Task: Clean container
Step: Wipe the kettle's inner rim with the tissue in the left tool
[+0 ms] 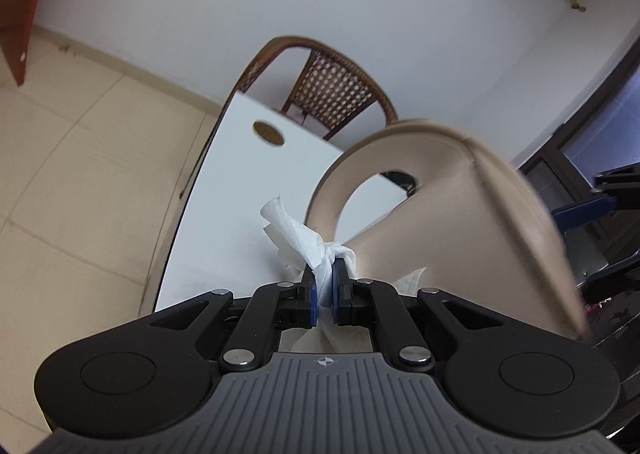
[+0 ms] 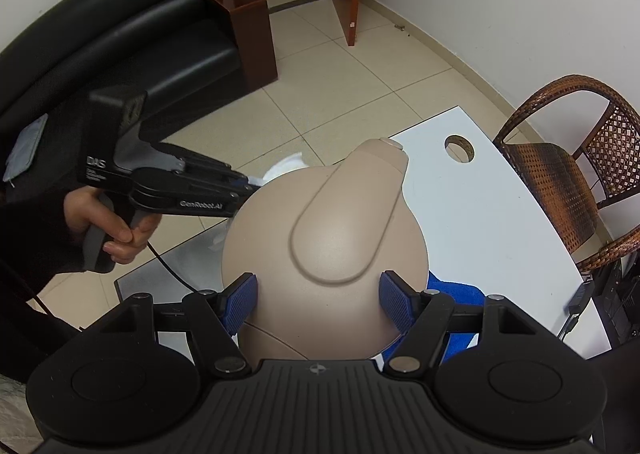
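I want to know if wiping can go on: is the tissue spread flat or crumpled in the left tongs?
Crumpled. The tissue is bunched into a wad between the shut left tongs, beside the beige container.

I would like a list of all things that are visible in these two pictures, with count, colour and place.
jug: 1, beige, on the table, between the right gripper's pads
tissue: 1, white, clamped in the left gripper, beside the jug
table: 1, white, with a round hole
cloth: 1, blue, under the jug
chair: 1, brown wicker, beside the table
sofa: 1, black, far left
left gripper: 1, black, shut on the tissue
right gripper: 1, black, blue pads
hand: 1, holds the left gripper
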